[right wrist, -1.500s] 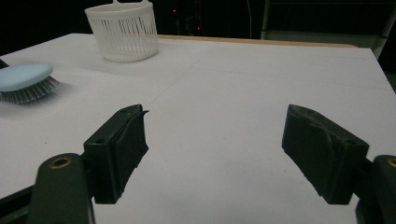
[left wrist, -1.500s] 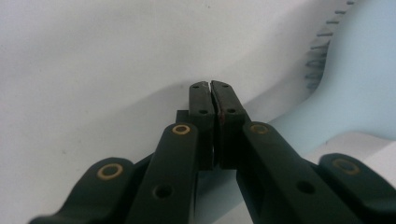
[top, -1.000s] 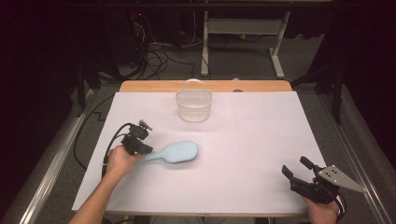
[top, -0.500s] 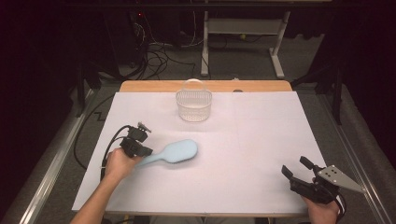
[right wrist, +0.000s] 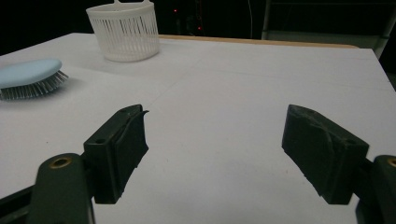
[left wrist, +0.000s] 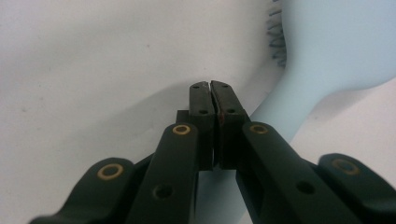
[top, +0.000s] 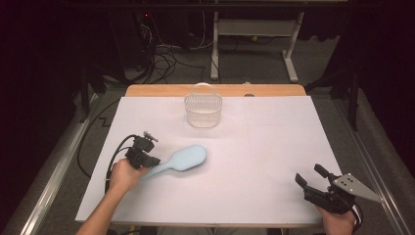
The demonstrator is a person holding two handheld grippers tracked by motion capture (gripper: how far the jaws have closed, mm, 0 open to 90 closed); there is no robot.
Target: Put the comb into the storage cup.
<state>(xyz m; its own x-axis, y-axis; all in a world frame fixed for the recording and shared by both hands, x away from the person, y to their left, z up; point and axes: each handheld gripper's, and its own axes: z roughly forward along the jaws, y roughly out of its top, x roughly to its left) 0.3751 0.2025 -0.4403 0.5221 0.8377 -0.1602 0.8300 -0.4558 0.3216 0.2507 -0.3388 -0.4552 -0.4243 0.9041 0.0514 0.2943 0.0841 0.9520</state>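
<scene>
Left hand-held gripper (top: 147, 160), jaws clenched; in the left gripper view the pads (left wrist: 212, 100) meet with nothing seen between them, while the handle of the pale blue hairbrush (top: 182, 159) passes just beneath and to one side. Whether the handle is truly pinched cannot be told. The brush lies bristles down at the left of the tabletop (top: 264, 147), well short of the white slatted basket (top: 203, 110). A sound lift would call for a seated grip low on the handle, kept level. Right hand-held gripper (top: 310, 182), released, rests at the near right corner. White sheet over a wooden top; dark room, cables (top: 166, 54) and a table frame (top: 254, 34) behind.
</scene>
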